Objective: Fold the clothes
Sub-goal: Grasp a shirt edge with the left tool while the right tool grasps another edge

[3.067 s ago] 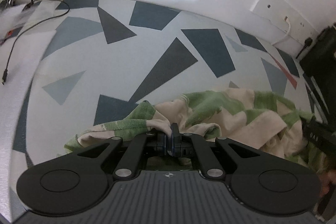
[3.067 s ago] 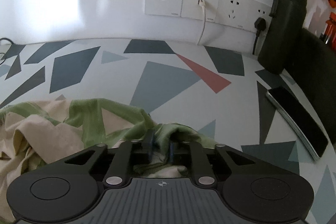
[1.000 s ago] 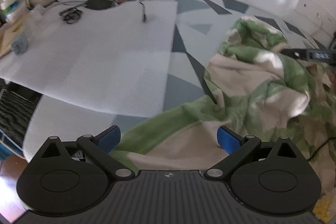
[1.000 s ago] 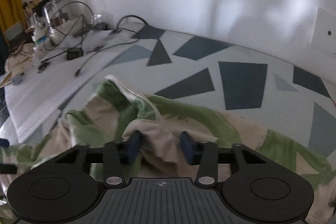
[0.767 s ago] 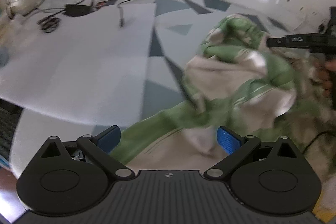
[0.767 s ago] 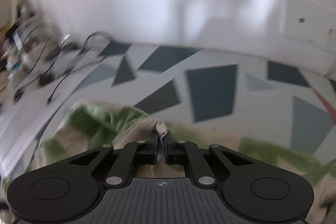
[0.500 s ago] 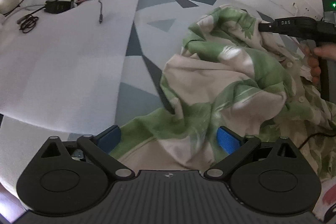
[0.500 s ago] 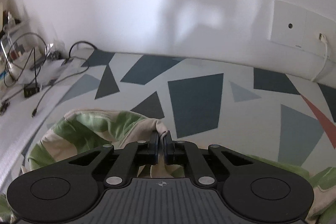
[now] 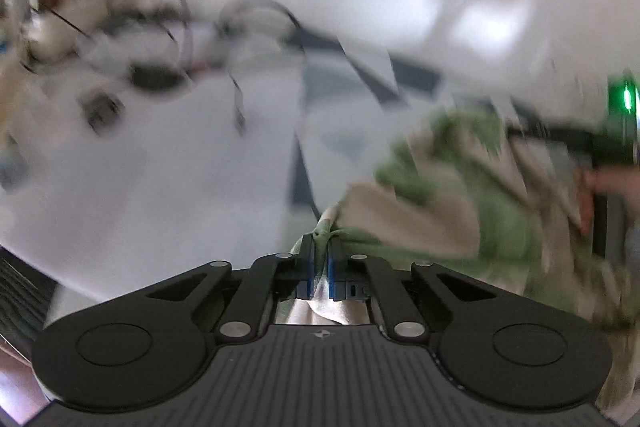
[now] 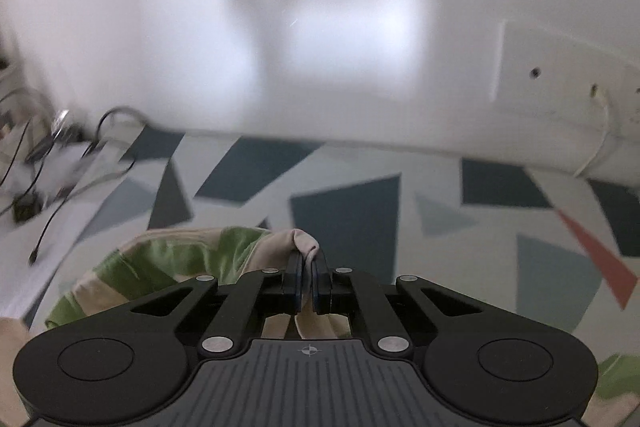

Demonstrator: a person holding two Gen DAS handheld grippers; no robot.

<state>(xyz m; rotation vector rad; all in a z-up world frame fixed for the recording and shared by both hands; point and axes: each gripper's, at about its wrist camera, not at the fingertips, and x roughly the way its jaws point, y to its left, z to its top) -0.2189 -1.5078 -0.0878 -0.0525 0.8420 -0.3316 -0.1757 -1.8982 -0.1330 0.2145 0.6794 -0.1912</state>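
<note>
A green and beige patterned garment (image 9: 448, 195) lies bunched on the table, blurred by motion in the left wrist view. My left gripper (image 9: 320, 251) is shut on a fold of its edge, with cloth pinched between the blue pads. In the right wrist view the same garment (image 10: 172, 263) hangs below and to the left. My right gripper (image 10: 306, 265) is shut on a beige fold that pokes up between its fingertips. The right gripper's black body (image 9: 576, 139) and a hand (image 9: 612, 183) show at the right of the left wrist view.
The table carries a cover with dark and blue triangles (image 10: 348, 211) and a white cloth (image 9: 160, 167) to the left. Tangled black cables (image 9: 168, 39) lie at the back left. A white wall socket plate with a cable (image 10: 560, 83) sits on the wall.
My left gripper went from wide open over the garment to shut on its edge. The right gripper stays shut on its fold and has lifted a little. Both views are blurred by movement.
</note>
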